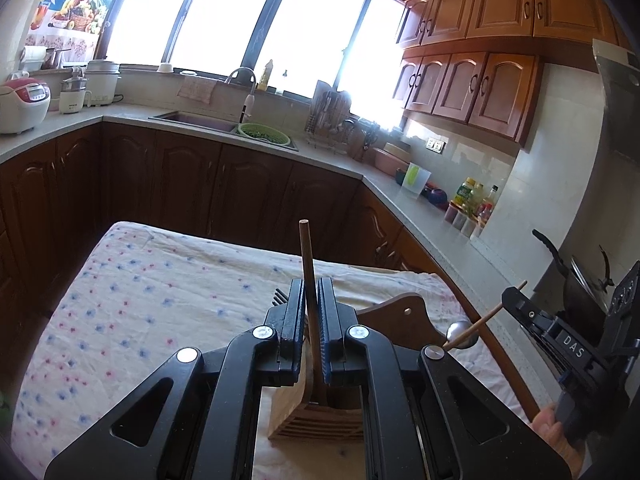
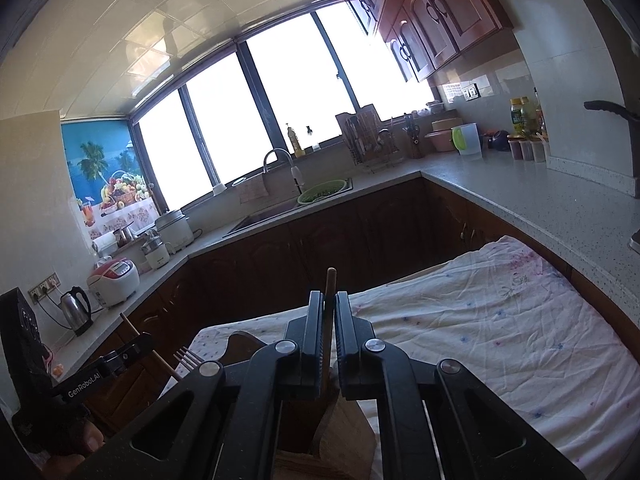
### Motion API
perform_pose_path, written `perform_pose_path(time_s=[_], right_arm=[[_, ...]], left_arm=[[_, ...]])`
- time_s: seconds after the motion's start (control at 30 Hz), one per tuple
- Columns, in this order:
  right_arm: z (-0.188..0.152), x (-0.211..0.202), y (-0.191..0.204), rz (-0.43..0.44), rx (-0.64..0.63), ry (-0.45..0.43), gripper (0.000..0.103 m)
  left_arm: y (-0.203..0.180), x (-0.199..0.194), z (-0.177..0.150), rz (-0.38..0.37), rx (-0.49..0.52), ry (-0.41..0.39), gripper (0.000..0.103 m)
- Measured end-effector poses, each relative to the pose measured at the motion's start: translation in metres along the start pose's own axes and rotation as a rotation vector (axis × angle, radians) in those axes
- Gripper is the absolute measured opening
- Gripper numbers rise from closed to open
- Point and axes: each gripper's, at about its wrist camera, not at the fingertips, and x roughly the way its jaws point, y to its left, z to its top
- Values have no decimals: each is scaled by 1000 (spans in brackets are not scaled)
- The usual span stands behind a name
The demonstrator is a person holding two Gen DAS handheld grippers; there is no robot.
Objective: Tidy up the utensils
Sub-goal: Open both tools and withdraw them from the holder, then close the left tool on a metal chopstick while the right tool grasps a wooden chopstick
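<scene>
A worktop [image 1: 132, 292] covered by a pale cloth with small blue and pink flowers fills the lower part of both views, set in front of dark wooden kitchen cupboards. On it stands a wooden utensil holder [image 1: 316, 416] with a slatted front, directly below the left claw [image 1: 310, 320]. Behind the holder a dark wooden board [image 1: 404, 318] with a rounded top rises, its face tilted back.

The left claw is closed on a chopstick [image 1: 307, 264], a thin, round, dark brown stick. Its long axis is nearly upright, leaning slightly left at the top; the blunt upper end points up and away, and the lower end drops into the holder.

The right claw [image 2: 329, 340] is clamped on a second chopstick [image 2: 330, 280], lighter brown. In its own camera the stick stands almost straight up between the fingers, the top showing above them and the lower part running down toward the holder. In the left view the same stick [image 1: 486, 318] slants from upper right down to lower left.

Fork tines [image 1: 280, 296] poke out just left of the left claw. A shiny round spoon bowl [image 1: 460, 332] sits beside the slanted stick's lower end.
</scene>
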Motion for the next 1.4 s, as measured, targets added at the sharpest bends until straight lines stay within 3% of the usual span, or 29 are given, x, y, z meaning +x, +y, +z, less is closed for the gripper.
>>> perform_pose_path(time_s=[0.07,0.1,0.13,0.17,0.23,0.3,0.43,0.6,0.73,0.9,1.03,1.2,1.4], right_arm=[[-1,0,-1,12,16,6,13],[-1,-1,-1,19,20,10,17],[-2,-2,-2,29,25,9,31],[-2,-5,-3,43,29,1,56],[-3,-15,-3,55,33,-34,77],[-3,-27,-4,66,30,-72,85],[-5,-45,-6,73,22,-85,102],[-26,-76,-6,-12,-51,-105,103],[-49,-95,-6,-88,-122,-48,103],[-73,-125,-13,-78,-134,-25,103],[-83,-142,-17,-123,-160,-5,103],[-102,-160,-28,-139,-127,27,103],[-127,-165,-51,-170,-57,139,103]], left_arm=[[0,-1,-1,-5,2,11,10],[0,-3,-1,-5,2,10,19],[0,-6,-2,-4,2,5,25],[-1,-10,-2,-2,2,-4,37],[-2,-19,-4,6,3,-19,54],[-1,-28,-7,12,-2,-35,73],[6,-50,-20,16,-25,-51,81],[12,-75,-48,27,-49,-42,82],[13,-95,-73,41,-44,-31,82],[8,-112,-101,57,-23,1,82],[5,-123,-119,62,-13,24,83],[7,-131,-136,68,-25,57,85],[9,-128,-157,73,-31,119,85]])
